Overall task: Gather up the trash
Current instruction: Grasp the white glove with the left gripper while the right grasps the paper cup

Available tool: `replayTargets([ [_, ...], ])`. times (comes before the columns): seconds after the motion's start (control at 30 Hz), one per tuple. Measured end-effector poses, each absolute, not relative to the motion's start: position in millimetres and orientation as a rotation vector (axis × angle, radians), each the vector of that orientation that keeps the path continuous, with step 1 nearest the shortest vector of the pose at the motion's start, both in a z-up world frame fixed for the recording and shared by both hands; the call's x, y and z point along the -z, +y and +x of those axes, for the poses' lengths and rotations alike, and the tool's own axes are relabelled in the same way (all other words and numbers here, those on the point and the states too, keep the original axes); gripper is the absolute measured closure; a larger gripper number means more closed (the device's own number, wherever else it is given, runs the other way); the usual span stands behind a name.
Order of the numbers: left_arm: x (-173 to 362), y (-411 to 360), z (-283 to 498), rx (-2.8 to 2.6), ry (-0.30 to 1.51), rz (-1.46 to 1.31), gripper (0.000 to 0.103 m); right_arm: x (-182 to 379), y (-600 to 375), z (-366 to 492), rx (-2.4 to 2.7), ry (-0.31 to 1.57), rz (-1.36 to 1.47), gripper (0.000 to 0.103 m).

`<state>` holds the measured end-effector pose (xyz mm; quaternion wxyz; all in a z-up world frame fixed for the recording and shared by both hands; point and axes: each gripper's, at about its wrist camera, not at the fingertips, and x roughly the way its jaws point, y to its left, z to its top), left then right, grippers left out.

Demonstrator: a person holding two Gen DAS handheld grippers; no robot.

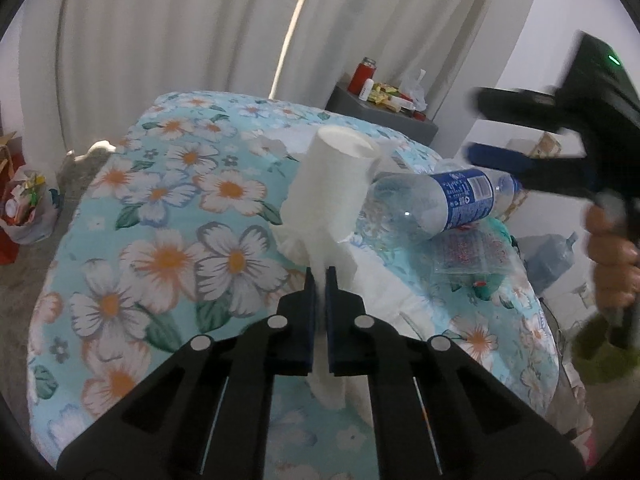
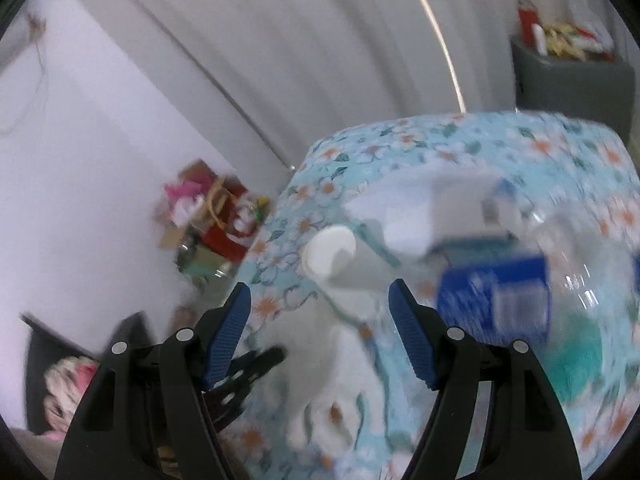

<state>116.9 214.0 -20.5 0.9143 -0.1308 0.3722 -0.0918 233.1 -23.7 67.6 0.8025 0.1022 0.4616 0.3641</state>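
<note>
On the floral bed [image 1: 168, 208], a clear water bottle [image 1: 432, 204] lies against the tissue roll [image 1: 332, 188]. Left tool [image 1: 319, 280] is clamped on its loose tail; right tool [image 2: 320, 300] hovers, jaws apart.

Floral bedspread [image 1: 168, 208], white curtain [image 1: 180, 28], grey nightstand [image 1: 384, 120], red flask [image 1: 362, 74]

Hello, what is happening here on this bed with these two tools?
A person is collecting trash from a bed with a floral cover, holding a gripper in each hand. The left gripper has shut on a tail of white tissue paper that lies against an empty plastic bottle. The right gripper is open and holds nothing; it is above the bed near the bottle, and its picture is blurred. Both items are on the bed, not yet taken away.
</note>
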Motion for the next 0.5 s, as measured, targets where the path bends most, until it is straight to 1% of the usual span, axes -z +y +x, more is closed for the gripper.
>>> replayTargets([
  [0.17, 9.1, 232.4, 104.3, 0.144, 0.741, -0.278, 0.1, -50.5, 27.0, 252.3, -0.765, 1.016, 0.039, 0.033],
  [0.43, 8.2, 249.3, 102.4, 0.117, 0.738, -0.304, 0.1, -30.3, 56.0, 263.9, -0.73, 1.024, -0.074, 0.033],
  [0.5, 8.4, 249.6, 103.2, 0.116, 0.737, -0.303, 0.1, -29.0, 60.0, 261.9, -0.719, 1.015, -0.1, 0.04],
])
